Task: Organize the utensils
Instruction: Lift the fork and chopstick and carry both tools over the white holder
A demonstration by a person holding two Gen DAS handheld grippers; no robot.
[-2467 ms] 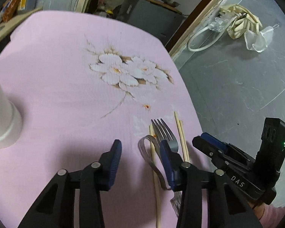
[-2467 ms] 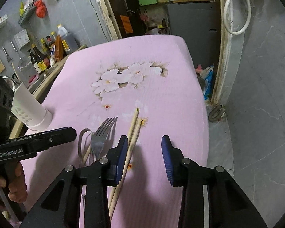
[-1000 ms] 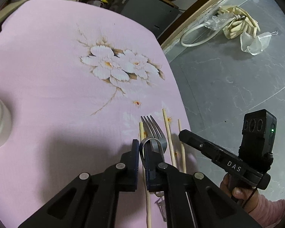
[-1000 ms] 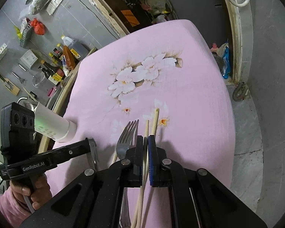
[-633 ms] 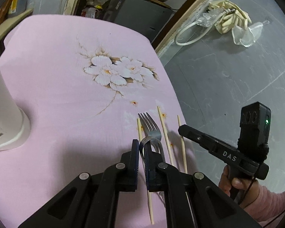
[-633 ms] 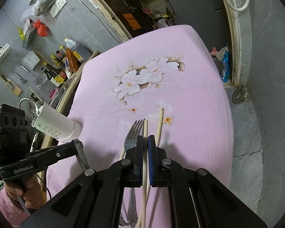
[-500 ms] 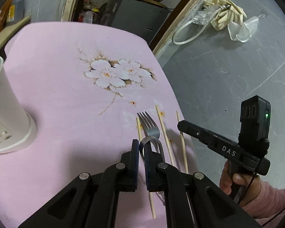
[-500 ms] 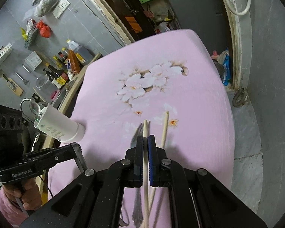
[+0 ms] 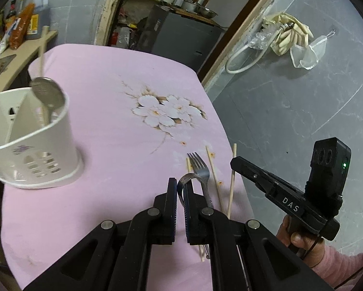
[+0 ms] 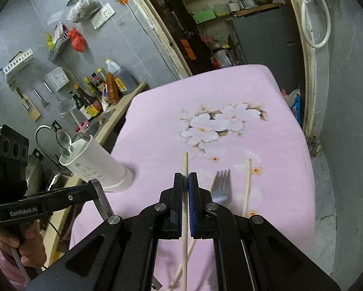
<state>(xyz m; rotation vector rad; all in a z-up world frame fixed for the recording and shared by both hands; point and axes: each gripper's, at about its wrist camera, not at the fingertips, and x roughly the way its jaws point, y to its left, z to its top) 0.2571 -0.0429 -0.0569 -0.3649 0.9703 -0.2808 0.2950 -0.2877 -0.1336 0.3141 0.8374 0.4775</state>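
The left wrist view showed the white holder up-left of the left tongs, clamped on a curved metal handle, while the right tongs pinched a chopstick lengthwise.

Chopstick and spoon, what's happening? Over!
Left tongs shut on spoon. Right tongs shut on chopstick. Holder unblocked; fork on table.

Steel spoon is pinched handle-up, one wooden chopstick clamped too. The fork and loose chopsticks lie on pink cloth; white holder stands upright.
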